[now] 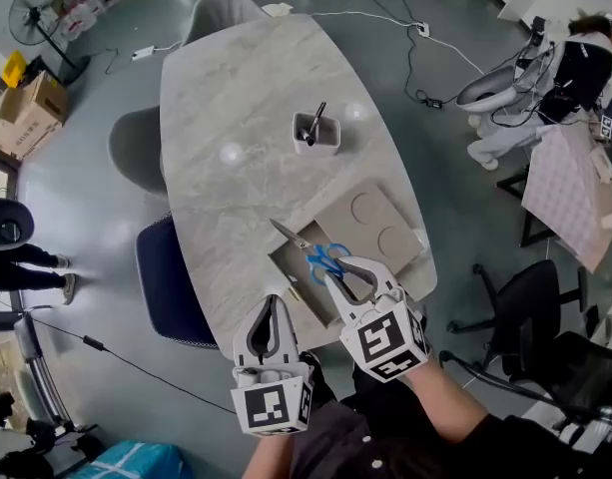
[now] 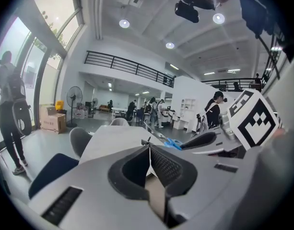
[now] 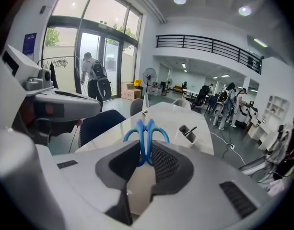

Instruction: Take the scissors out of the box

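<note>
Head view: right claw (image 1: 335, 272) grips scissors (image 1: 304, 243) over the box (image 1: 377, 220); left claw (image 1: 274, 303) clenched, empty; pen cup (image 1: 316, 134) well apart on surface (image 1: 241, 93).

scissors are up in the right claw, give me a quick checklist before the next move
1. Right claw grip on scissors: ok, pads shut on the blue handles.
2. Scissors clear of the box: ok, they look lifted above it.
3. Blades closed: ok, they read as one point.
4. Left claw empty: ok, jaws together on nothing.
5. Bare table for a set-down: ok.
6. Pen holder out of the way: ok, far up the table.
</note>
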